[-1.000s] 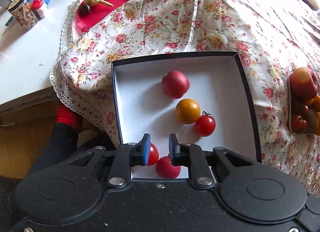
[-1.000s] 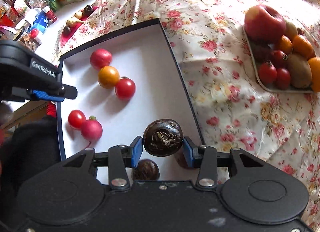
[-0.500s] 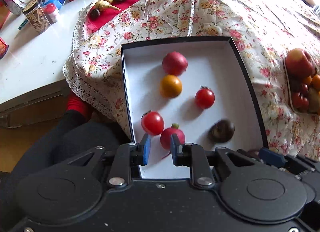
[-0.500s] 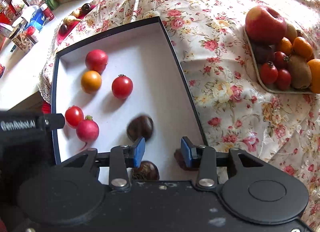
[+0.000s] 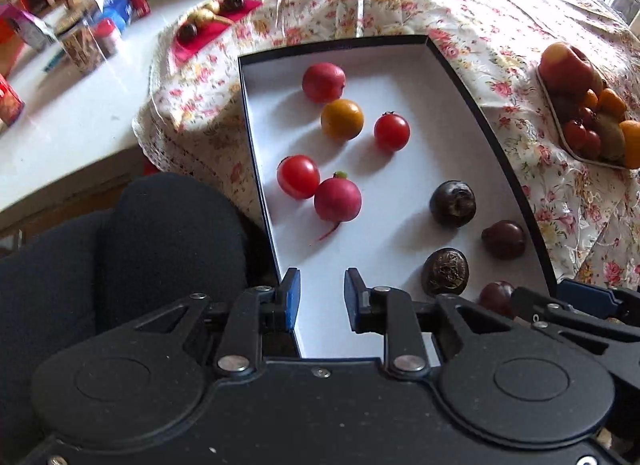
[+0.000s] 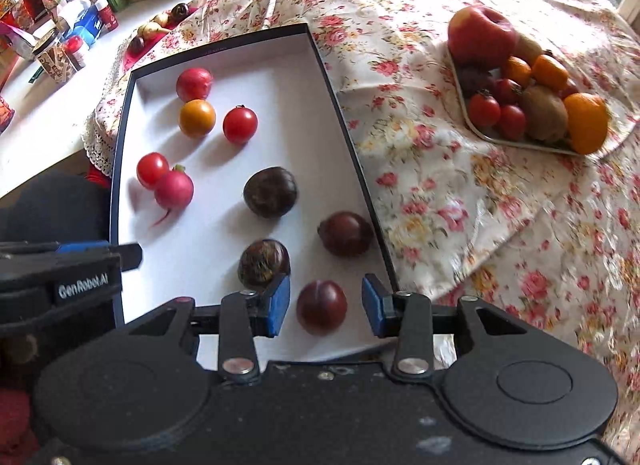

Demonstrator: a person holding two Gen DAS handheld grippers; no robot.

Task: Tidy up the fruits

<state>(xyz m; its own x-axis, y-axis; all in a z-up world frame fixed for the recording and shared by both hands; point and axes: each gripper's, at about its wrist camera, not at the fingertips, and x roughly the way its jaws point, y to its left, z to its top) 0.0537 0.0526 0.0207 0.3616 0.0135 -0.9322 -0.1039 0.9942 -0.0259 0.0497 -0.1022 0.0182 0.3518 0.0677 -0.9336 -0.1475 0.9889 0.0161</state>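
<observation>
A shallow white box with a dark rim (image 5: 256,169) (image 6: 328,77) lies on the floral cloth. Inside on the left are red tomatoes (image 5: 392,132) (image 6: 240,125), an orange tomato (image 5: 342,119) (image 6: 197,118) and a radish (image 5: 337,199) (image 6: 173,189). On the right are several dark fruits (image 5: 453,203) (image 6: 270,191). My left gripper (image 5: 320,301) is open and empty at the box's near edge. My right gripper (image 6: 325,307) is open above a dark plum (image 6: 321,306), apart from it.
A tray (image 6: 468,113) piled with an apple (image 6: 482,35), oranges, kiwis and tomatoes sits at the right (image 5: 560,133). A red mat with small items (image 5: 212,21) and jars and bottles (image 5: 86,45) stand far left. A dark-clothed knee (image 5: 160,233) is beside the box.
My right gripper opened and let go of the dark fruit, which now lies in the box. Both grippers pulled back toward the box's near edge.
</observation>
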